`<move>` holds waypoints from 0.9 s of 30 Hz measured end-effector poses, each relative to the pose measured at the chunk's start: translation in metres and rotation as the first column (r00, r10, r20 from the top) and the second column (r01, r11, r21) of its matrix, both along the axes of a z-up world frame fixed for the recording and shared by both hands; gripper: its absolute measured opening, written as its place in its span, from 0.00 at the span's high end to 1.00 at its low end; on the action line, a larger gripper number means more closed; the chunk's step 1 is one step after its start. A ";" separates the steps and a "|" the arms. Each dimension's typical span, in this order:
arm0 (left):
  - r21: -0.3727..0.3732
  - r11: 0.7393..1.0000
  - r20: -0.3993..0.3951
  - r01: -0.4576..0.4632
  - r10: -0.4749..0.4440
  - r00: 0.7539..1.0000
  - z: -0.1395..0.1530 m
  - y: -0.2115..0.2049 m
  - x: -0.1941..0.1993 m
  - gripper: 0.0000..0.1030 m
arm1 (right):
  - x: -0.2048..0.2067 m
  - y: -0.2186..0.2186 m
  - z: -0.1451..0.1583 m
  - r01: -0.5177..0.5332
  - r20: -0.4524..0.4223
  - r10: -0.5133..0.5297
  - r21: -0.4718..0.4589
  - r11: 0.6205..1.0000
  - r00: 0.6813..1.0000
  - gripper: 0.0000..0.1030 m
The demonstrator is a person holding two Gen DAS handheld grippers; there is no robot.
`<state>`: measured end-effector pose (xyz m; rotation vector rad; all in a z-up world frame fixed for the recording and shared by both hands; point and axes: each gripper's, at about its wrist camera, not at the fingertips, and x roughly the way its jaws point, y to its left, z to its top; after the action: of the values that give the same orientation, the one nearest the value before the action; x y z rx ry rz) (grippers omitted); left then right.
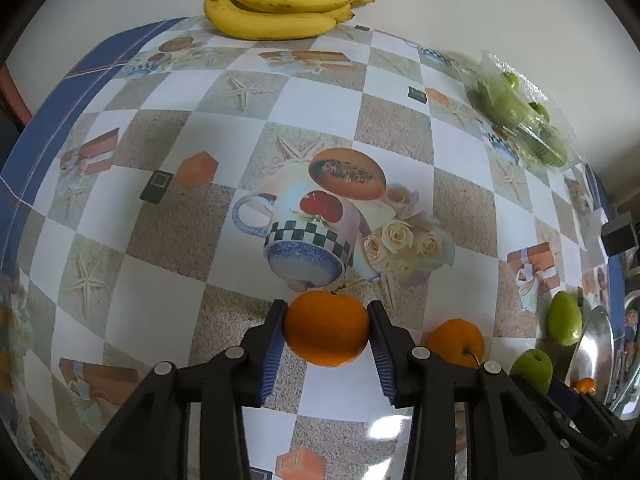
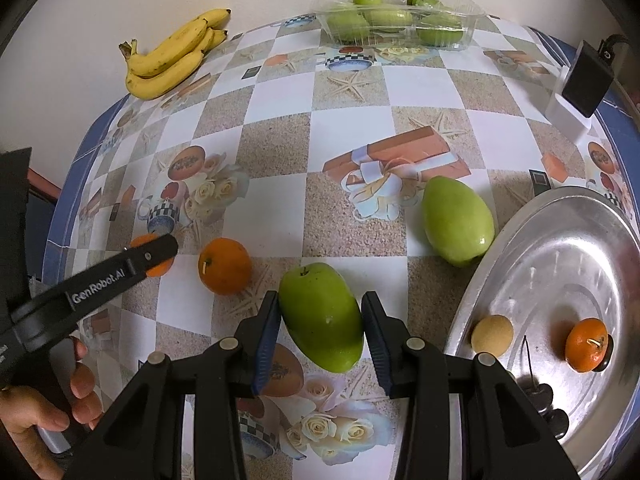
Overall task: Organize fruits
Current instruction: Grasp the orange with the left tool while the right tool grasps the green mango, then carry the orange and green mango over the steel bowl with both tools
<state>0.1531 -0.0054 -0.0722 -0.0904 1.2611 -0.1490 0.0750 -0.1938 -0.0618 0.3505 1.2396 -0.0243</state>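
1. Left gripper [image 1: 327, 330] first: its blue pads [image 1: 273, 346] sit against both flanks of an orange [image 1: 326, 327], across its widest part. I read it as a light hold, the fruit resting on the checked tablecloth [image 1: 160, 220].
2. Right gripper [image 2: 320, 330] straddles a green mango-shaped fruit [image 2: 322, 316]. Left pad looks in contact, right pad has a thin gap, so I can't call it clamped.
3. Handling, orange: firm, round, dimpled skin gives decent friction. It can roll if released off-centre. I keep the pads on the equator, clear of the stem.
4. Handling, green fruit: heavier-looking, smooth, glossy skin, likely slippery. It lies slanted between the fingers, so I'd grip across the fat middle, not the tapered end, or it squirts out.
5. Targets: the metal tray [image 2: 520, 240] on the right already holds a small orange [image 2: 587, 345] and a pale round fruit [image 2: 492, 336]. A second orange [image 2: 225, 266] and another green fruit [image 2: 458, 220] wait on the cloth.
6. Far edge: bananas [image 2: 172, 56], plus a clear plastic box [image 2: 394, 16] of green fruit.
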 end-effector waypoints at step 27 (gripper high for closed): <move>-0.014 1.000 0.154 0.025 -0.022 0.988 0.060 -0.013 -0.015 0.59 | -0.021 -0.054 0.028 0.159 0.054 -0.161 0.046 0.986 0.985 0.58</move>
<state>0.1386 -0.0186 -0.0126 -0.0761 1.1076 -0.1827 0.0539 -0.2480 -0.0333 0.4838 1.1535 -0.1254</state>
